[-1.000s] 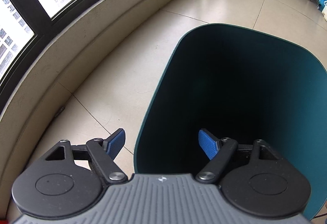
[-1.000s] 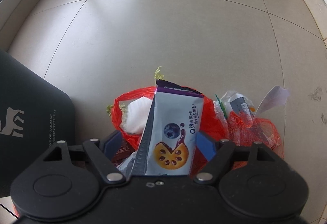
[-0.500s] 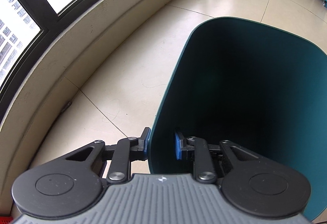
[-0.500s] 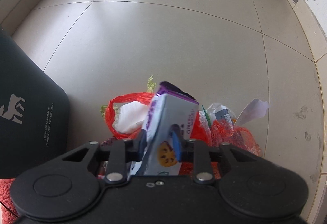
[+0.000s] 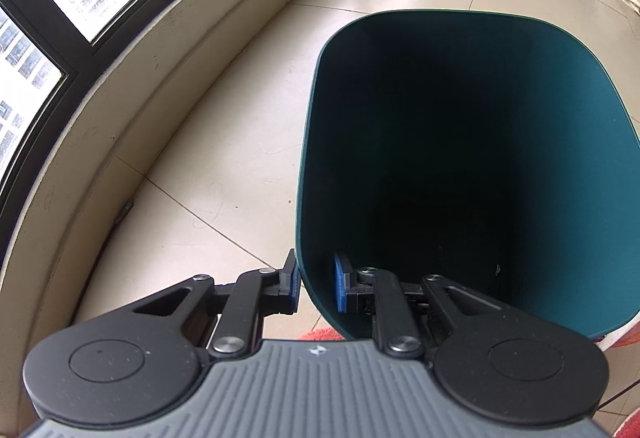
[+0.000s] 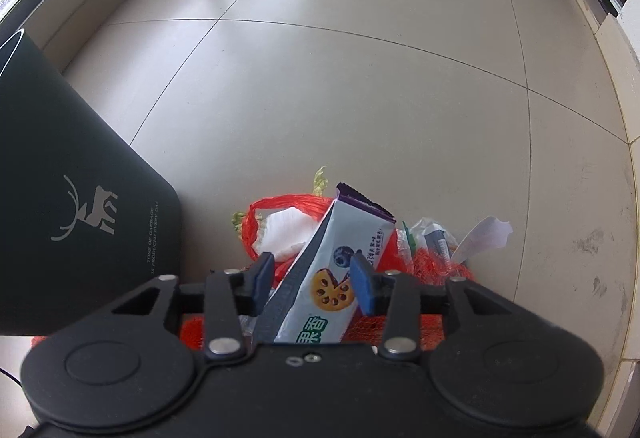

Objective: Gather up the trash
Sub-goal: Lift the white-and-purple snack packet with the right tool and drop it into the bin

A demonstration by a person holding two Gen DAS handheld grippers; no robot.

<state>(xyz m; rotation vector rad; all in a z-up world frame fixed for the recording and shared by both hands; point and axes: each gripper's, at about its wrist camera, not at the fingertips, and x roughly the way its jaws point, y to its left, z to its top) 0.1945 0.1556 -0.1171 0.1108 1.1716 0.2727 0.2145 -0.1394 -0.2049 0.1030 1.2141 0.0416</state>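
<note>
Snack packet [image 6: 340, 262]: upright between the jaws of the right gripper [image 6: 312, 278], above the heap of rubbish on the floor [image 6: 360, 98]. Squeezed flat half a second ago; now back to full width, since those jaws have just been opening. Touches or overlaps the right-hand pad, stands clear of the left-hand one, with red showing in the gap. So no firm pinch any more; cannot tell whether carried or merely leaning.

Beneath it: red plastic bag [image 6: 288, 204] with white tissue [image 6: 284, 228] inside, and a red net bag [image 6: 432, 266] with small scraps beside it.

Further out, to the left: dark bin [image 6: 80, 158], upright, near the heap. Left gripper [image 5: 316, 282] has just been closing and now clamps the near wall of the bin, one pad outside and one inside. Nothing visible in the shadowed interior.

Reading for the task: bin secured and ready, packet probably needing a fresh squeeze before the trip across. Risk of a drop back onto the heap otherwise.
</note>
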